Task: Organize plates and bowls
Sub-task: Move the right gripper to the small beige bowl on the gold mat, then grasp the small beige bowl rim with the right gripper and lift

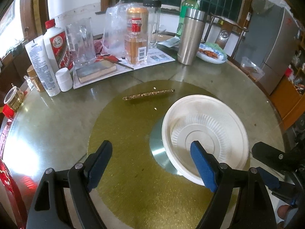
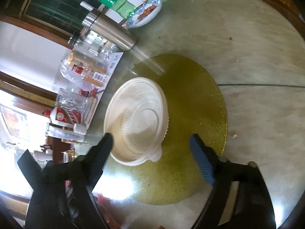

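Note:
A white ribbed disposable bowl lies on the gold round mat in the middle of the table. In the right wrist view it shows as a white bowl with several stacked rims. My left gripper is open just above the mat, its right blue pad in front of the bowl's near side and nothing between the jaws. My right gripper is open. Its left finger stands by the bowl's rim, its right finger well apart over the mat. One of the right gripper's fingers shows beside the bowl's right edge.
A gold foil stick lies on the mat behind the bowl. At the back stand a steel flask, a blue-patterned plate with food, liquor bottles, a glass jug and a book. The round table's edge curves at the right.

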Tool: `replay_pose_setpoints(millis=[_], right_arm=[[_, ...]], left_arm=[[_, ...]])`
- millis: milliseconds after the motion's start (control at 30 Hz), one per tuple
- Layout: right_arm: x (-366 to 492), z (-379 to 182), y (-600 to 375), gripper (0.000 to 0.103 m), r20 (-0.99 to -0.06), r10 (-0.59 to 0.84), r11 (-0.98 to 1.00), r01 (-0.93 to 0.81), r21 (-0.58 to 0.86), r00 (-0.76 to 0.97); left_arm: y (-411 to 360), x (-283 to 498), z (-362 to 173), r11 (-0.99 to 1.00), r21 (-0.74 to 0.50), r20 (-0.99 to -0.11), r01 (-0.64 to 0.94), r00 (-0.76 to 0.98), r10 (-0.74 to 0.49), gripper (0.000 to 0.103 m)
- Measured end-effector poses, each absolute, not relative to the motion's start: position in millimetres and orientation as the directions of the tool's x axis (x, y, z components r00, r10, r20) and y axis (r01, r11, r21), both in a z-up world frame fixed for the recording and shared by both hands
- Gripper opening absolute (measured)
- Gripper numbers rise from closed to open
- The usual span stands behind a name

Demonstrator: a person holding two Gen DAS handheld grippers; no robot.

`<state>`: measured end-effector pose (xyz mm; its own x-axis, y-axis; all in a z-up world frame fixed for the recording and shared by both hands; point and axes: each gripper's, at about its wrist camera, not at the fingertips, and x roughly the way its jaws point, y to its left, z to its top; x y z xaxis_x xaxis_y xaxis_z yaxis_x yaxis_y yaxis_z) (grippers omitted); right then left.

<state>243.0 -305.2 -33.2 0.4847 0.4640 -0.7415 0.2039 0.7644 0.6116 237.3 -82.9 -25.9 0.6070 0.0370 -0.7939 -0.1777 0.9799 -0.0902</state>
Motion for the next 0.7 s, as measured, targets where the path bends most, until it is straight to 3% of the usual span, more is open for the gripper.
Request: replay_pose_setpoints(millis=[333,533,700], right_arm=[[258.8,-45.0,-306.1,0.079,-0.750,0.456,0.767,0.216,0.604,0.478],[266.3,-52.3,-304.9,0.053,-0.765,0.440,0.777,0.227,0.587,0.470],[269.3,-55.4,-300.7,0.037,-0.773,0.429,0.790,0.220,0.572,0.468]], left_arm=[[-88.6,251.9,-35.3,0.980,-0.080,-0.802,-0.183,0.595,0.045,0.084],[-89.9,256.2,-39.6,0.980,-0.070,-0.800,-0.188,0.597,0.058,0.083],[-87.6,260.6,-43.7,0.980,-0.075,-0.810,-0.185,0.584,0.048,0.067]])
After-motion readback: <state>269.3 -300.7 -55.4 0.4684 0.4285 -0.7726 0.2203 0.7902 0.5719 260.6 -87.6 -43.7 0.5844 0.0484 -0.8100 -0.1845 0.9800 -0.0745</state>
